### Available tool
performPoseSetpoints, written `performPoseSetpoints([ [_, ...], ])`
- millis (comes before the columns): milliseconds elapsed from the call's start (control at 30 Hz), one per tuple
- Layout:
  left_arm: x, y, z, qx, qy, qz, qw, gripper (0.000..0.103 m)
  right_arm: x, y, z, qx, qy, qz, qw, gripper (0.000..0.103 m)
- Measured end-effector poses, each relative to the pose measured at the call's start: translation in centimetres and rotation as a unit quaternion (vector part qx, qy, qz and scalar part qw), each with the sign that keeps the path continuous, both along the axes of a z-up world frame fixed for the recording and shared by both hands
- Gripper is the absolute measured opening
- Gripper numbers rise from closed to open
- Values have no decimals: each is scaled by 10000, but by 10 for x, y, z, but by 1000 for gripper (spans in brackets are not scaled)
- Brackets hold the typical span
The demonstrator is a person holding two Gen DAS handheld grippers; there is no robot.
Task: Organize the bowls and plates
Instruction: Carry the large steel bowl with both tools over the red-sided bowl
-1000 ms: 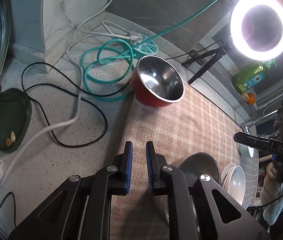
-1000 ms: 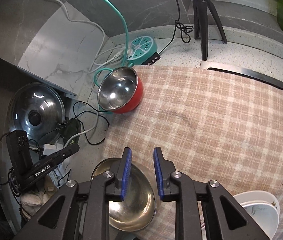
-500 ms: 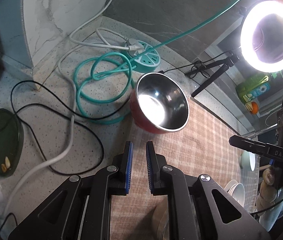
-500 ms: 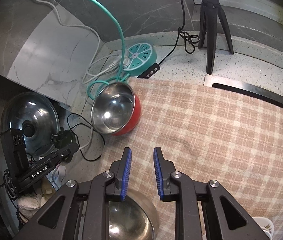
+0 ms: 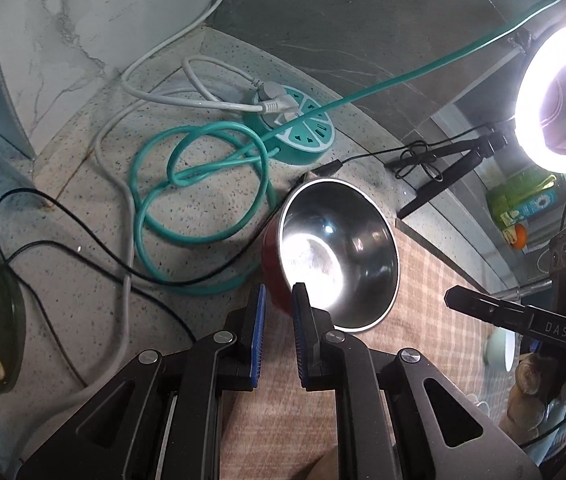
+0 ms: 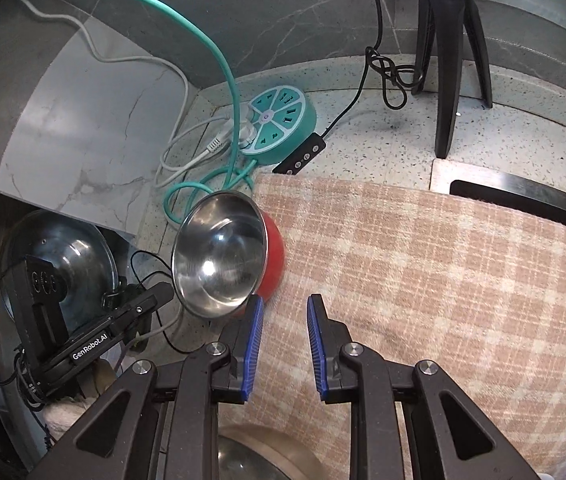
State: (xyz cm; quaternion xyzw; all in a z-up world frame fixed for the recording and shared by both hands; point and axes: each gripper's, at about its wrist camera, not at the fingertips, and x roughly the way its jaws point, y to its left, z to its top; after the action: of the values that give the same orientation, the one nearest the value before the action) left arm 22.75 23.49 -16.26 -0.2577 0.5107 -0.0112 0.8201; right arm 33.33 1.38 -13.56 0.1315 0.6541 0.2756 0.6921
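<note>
My left gripper (image 5: 278,296) sits nearly pressed together, empty, red bowl (image 5: 339,256) just ahead; my right gripper (image 6: 283,308) slightly spread, empty, bowl ahead-left

Glossy steel-lined red bowl (image 5: 337,254)

A speckled stone tabletop (image 5: 83,216) meets dark marble walls (image 5: 363,8); a checked cloth (image 6: 443,264) covers its four o'clock side, and a ring light (image 5: 559,100) glares at two o'clock.
</note>
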Motion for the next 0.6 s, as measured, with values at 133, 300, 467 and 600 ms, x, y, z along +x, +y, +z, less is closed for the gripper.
performPoseSetpoints([
  [133, 7, 1, -2, -24, -3, 8, 10000, 12, 7, 10, -8, 3, 24, 35, 10000, 21],
  [300, 9, 3, -1, -19, -43, 18, 10000, 12, 10, 17, -17, 43, 62, 17, 10000, 21],
  [467, 10, 13, 4, 28, -101, 159, 9998, 12, 14, 21, -24, 67, 104, -36, 9999, 21],
  [600, 13, 17, 3, 113, -57, 141, 9998, 12, 18, 27, -24, 86, 98, -13, 9999, 21],
])
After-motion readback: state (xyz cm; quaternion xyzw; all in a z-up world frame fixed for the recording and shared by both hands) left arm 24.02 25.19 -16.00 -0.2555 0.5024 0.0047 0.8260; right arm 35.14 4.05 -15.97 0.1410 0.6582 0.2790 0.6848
